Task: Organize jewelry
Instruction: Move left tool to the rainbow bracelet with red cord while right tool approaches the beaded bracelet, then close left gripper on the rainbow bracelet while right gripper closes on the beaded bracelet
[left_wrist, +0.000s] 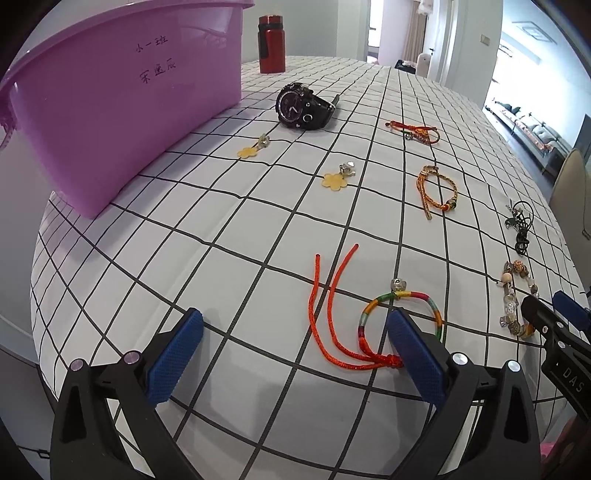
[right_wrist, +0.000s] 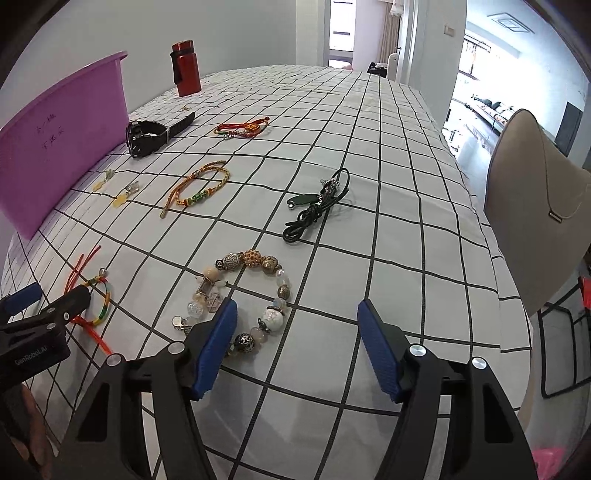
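Both tools gaping over the checked counter (right_wrist: 369, 177), gripping nothing: left tool (left_wrist: 295, 339) straddling the rainbow cord bracelet (left_wrist: 402, 314), right tool (right_wrist: 297, 328) near the beaded bracelet (right_wrist: 255, 295). Farther off: watch (left_wrist: 303, 107), yellow flower charms (left_wrist: 334, 181), braided bracelets (left_wrist: 437, 192), black cord (right_wrist: 317, 206). Purple tub (left_wrist: 129, 92) far left, red bottle (left_wrist: 271, 44) beyond.

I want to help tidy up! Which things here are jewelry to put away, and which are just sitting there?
For the job:
wristwatch
two flower earrings
braided bracelets
rainbow cord bracelet
beaded bracelet
black cord necklace
purple tub

Just there:
red bottle
chair
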